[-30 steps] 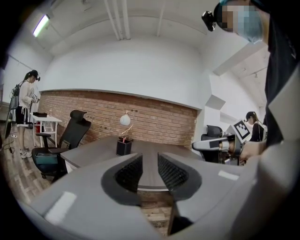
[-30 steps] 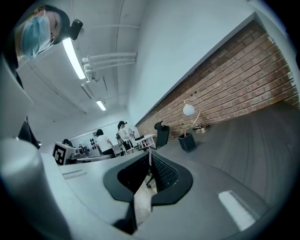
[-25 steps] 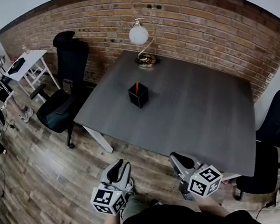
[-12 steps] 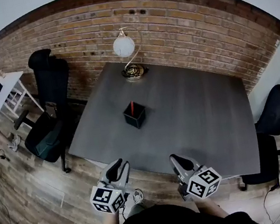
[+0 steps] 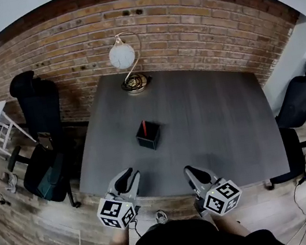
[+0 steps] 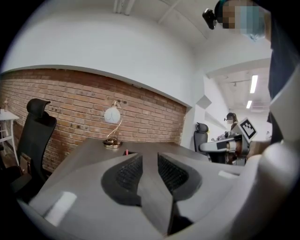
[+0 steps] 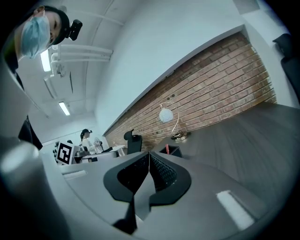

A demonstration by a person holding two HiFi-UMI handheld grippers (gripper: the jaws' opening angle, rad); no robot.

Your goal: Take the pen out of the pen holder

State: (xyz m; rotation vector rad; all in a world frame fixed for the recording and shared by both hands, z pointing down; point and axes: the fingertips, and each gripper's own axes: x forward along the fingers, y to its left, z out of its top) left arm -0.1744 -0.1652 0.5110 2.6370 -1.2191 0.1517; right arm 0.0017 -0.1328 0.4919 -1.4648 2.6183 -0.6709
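The person is standing at the near edge of a dark grey table (image 5: 211, 120) and holding both grippers low in front of the body, just over that edge and not touching anything. The left gripper (image 6: 150, 159) is keeping its jaws slightly parted, a narrow wedge of table showing between the ribbed pads (image 6: 129, 171), with nothing between them. The right gripper (image 7: 149, 155) is pressing its jaws together at the tips and pinching nothing. Both are pointing across the table toward the black pen holder (image 5: 148, 137), which is sitting upright near the middle of the tabletop, well apart from both grippers and somewhat nearer the left one. A red pen (image 5: 144, 127) is sticking up out of the holder; it seems to be standing close to upright, though it is too small here to be sure of any lean. Behind the holder, near the far edge, a lamp (image 5: 123, 57) with a round white globe is arching over its coiled base. The table is backing onto a brick wall (image 5: 182, 23). One black office chair (image 5: 41, 138) is standing off the table's left side, and another chair (image 5: 302, 97) is standing off its right side.
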